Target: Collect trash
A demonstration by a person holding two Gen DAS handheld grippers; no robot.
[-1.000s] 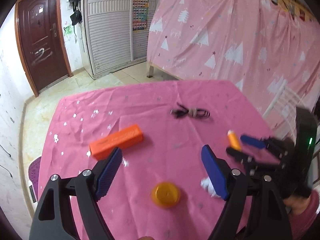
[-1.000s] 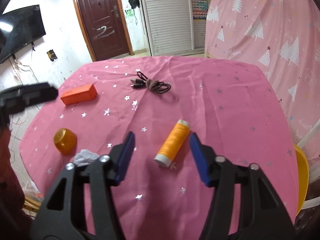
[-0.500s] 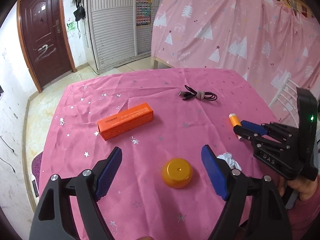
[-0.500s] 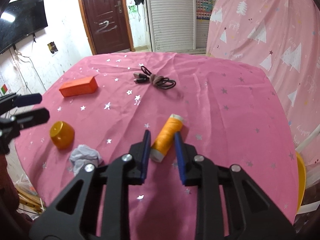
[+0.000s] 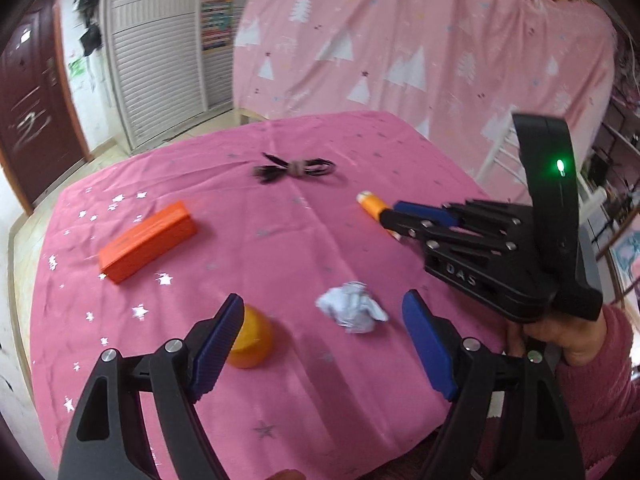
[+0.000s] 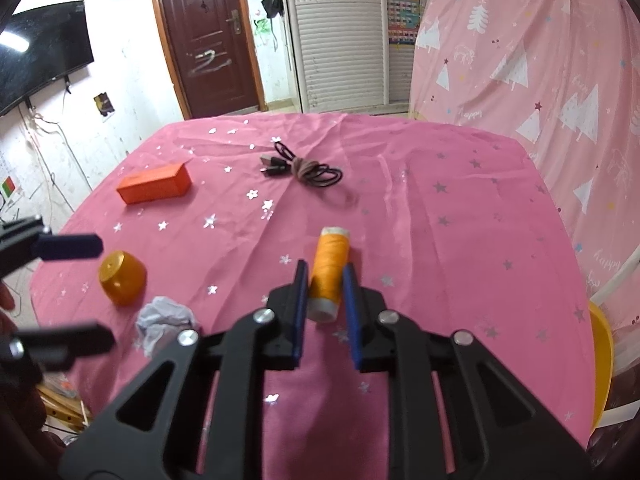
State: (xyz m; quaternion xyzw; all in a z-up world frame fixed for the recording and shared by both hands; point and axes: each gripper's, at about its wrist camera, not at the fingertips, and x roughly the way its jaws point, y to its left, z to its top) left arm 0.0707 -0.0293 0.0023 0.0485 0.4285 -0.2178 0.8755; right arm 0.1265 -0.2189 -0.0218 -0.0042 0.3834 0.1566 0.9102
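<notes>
A crumpled white paper wad (image 5: 352,312) lies on the pink tablecloth (image 5: 280,240). It sits just ahead of my left gripper (image 5: 323,302), between the lines of its wide open fingers and untouched. An orange cap (image 5: 250,340) stands by the left finger. In the right wrist view, my right gripper (image 6: 325,269) is closing its jaws on an orange thread spool (image 6: 330,264) that lies on the cloth. Both blue pads touch its sides. The paper wad (image 6: 164,316) and cap (image 6: 122,278) lie to its left.
An orange box (image 6: 154,188) lies at the far left of the table, and a coiled black cable (image 6: 302,168) at the far middle. A yellow chair (image 6: 600,364) stands off the right edge. Pink curtains hang behind the table, and a person's sleeve (image 5: 592,380) is at the right.
The right jaws have closed from wide apart onto the thread spool. The left gripper has swung right and lower, so the paper wad now lies between its fingers instead of the cap.
</notes>
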